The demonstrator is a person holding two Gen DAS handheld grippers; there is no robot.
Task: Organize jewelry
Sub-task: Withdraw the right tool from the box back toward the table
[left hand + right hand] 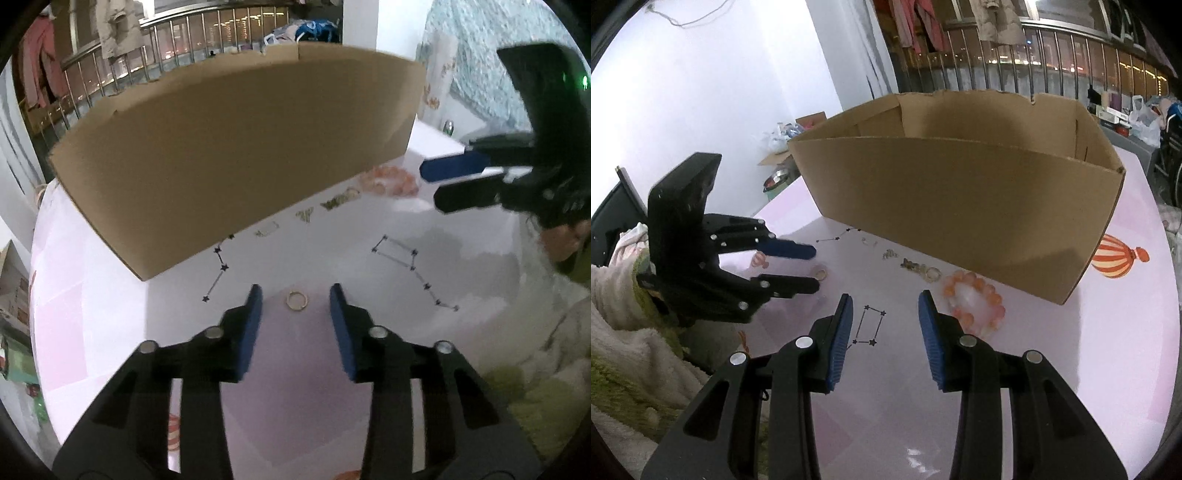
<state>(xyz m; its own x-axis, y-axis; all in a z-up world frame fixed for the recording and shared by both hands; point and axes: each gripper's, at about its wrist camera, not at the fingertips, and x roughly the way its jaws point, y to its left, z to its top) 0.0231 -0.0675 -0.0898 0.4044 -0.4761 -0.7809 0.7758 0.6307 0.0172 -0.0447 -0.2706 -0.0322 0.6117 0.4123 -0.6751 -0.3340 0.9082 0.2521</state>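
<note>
A gold ring (pixel 296 300) lies on the pink table (pixel 92 314), just ahead of the spread left gripper (pixel 295 299). The right gripper (pixel 885 301), also spread, holds nothing beside the bead bracelet (pixel 975 302). Small blurred trinkets (pixel 918 267), perhaps earrings, line the box (pixel 960 206).

1 cardboard box (pixel 960 206), 1 bead bracelet (pixel 975 299), 2 rings (pixel 296 300), approx 3 sm trinkets (pixel 912 264)

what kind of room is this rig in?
Probably a lived-in home by a balcony: clothes hang over a metal railing with city lights behind, and a cardboard box sits on a pink printed table.
</note>
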